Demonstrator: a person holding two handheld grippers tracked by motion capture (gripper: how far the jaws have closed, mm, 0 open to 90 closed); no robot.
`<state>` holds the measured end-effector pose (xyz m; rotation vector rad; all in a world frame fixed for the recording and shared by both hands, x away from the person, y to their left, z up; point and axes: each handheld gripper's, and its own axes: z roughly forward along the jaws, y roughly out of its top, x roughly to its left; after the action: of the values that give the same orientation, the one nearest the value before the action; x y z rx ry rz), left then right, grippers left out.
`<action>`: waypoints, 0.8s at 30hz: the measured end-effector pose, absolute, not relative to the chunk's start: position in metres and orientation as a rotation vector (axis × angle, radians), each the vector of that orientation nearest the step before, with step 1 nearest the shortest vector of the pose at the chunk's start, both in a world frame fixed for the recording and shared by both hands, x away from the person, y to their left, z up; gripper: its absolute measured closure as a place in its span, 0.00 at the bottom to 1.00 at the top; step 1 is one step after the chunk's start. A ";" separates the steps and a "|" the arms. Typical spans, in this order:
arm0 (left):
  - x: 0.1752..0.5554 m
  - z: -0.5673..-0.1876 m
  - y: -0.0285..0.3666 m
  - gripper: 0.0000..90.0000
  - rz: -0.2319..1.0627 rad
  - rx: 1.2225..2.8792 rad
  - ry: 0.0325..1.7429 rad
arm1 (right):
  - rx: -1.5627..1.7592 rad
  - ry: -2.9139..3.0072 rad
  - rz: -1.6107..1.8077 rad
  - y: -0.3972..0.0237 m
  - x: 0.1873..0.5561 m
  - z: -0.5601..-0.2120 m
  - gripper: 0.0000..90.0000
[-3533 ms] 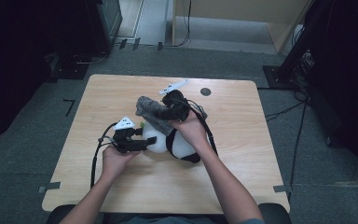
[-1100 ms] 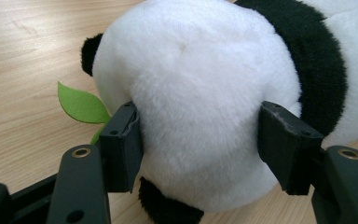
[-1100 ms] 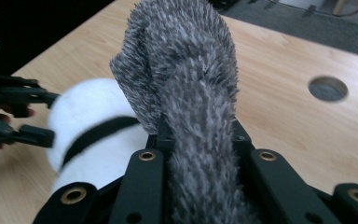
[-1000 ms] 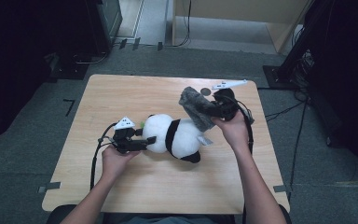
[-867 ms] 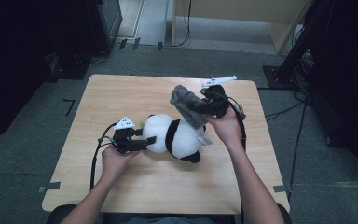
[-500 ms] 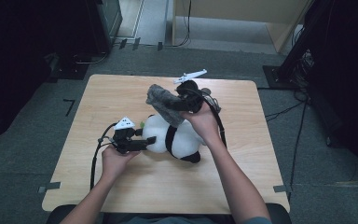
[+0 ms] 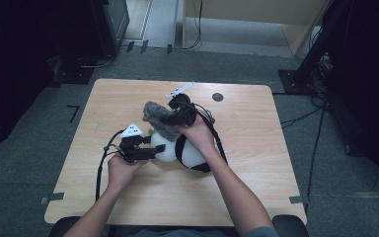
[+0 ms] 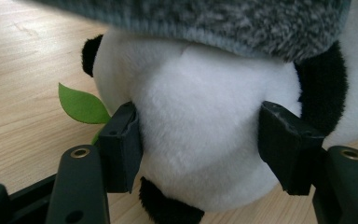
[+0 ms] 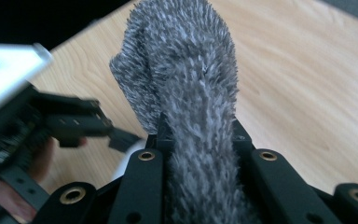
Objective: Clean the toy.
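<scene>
A black-and-white panda plush (image 7: 191, 154) lies on the wooden table (image 7: 256, 163). My left gripper (image 7: 159, 149) is shut on its white head (image 8: 200, 140), one pad pressing on each side. A green felt leaf (image 8: 81, 105) sticks out beside the head. My right gripper (image 7: 171, 118) is shut on a grey fuzzy cloth (image 7: 155, 117), which it holds just above the panda's head. In the right gripper view the cloth (image 9: 191, 70) runs up between the jaws of my right gripper (image 9: 200, 135), and the left gripper (image 9: 74, 121) lies below it. The cloth's edge (image 8: 205, 23) hangs over the head.
A small dark round mark (image 7: 217, 97) sits near the table's far edge. Black cables trail from both grippers across the table. Dark furniture and a light wooden cabinet (image 7: 256, 19) stand on the floor beyond the table.
My right gripper has carried the grey cloth leftward and slightly down, from the table's right side to above the panda's head. The left gripper has kept still on the head.
</scene>
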<state>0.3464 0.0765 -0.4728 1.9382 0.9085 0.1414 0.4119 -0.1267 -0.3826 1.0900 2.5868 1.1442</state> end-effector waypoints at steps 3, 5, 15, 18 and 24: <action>0.346 -0.473 0.076 0.39 0.144 1.939 0.909 | 1.106 2.587 1.132 -0.133 0.411 -0.391 0.83; 0.346 -0.473 0.076 0.39 0.144 1.937 0.910 | 1.114 2.580 1.142 -0.139 0.410 -0.392 0.83; 0.347 -0.473 0.076 0.40 0.142 1.934 0.911 | 1.165 2.528 1.091 -0.182 0.399 -0.390 0.82; 0.347 -0.473 0.076 0.40 0.142 1.934 0.911 | 1.188 2.501 1.113 -0.197 0.395 -0.388 0.82; 0.346 -0.473 0.076 0.40 0.140 1.932 0.914 | 1.224 2.439 1.146 -0.226 0.383 -0.383 0.82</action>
<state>0.3465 0.0759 -0.4730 1.9320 0.9136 0.1404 0.3827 -0.2264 -0.3833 1.2236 2.4391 1.1461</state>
